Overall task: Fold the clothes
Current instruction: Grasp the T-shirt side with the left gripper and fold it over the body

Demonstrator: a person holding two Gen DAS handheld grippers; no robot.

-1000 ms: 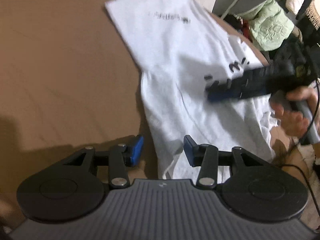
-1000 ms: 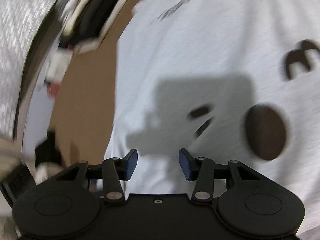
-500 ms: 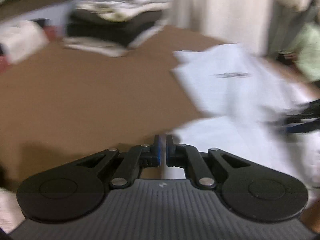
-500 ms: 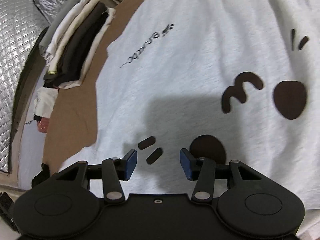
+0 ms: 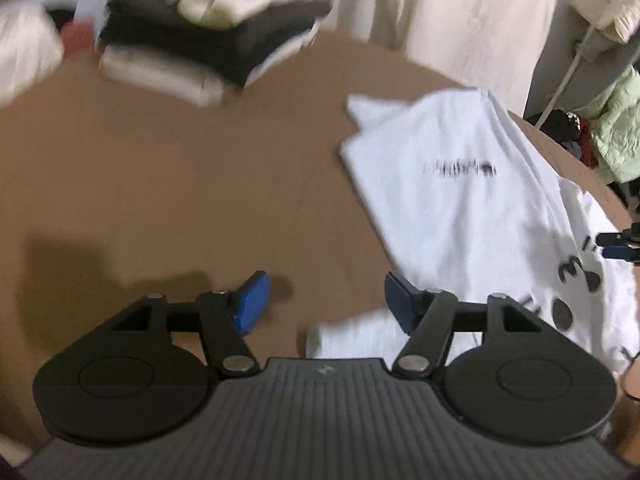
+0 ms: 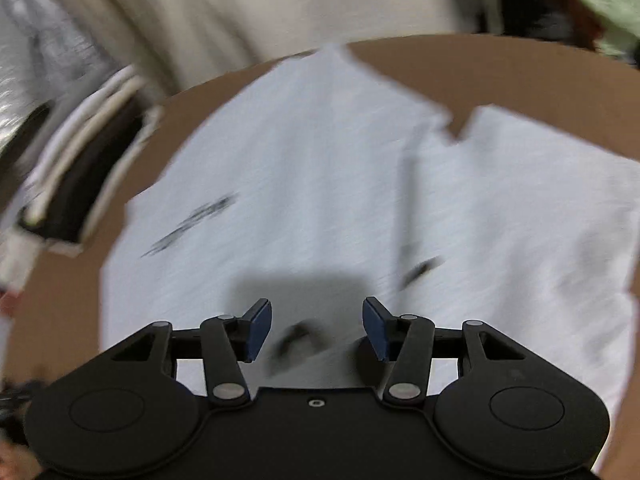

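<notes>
- A stack of folded clothes, dark and pale layers, is sitting at the far left corner of the brown table; judging by it, several garments are already finished.
- The left gripper is hanging over bare table near the front edge, just left of the shirt. Its jaws are opening and standing well apart, and nothing is lying between them.
- A small white bit of the shirt is poking out below that gripper, close to the front edge; whether it is a sleeve or a hem I cannot tell.
- The shirt is lying flat on the right half of the table, running from the front edge toward the far right edge. It is white, with a short line of dark lettering on its far part and dark blobs and strokes printed nearer the front.
- One side panel is looking folded inward already, with a straight crease along its left edge, so the fold is seeming begun but not finished; the cross folds and a move to the stack are likely still left.
- The right gripper is hovering above the near part of the shirt, casting a shadow on it. Its jaws are opening too, wide apart, gripping nothing.
- Both views are blurring, so fine wrinkles are not readable.
</notes>
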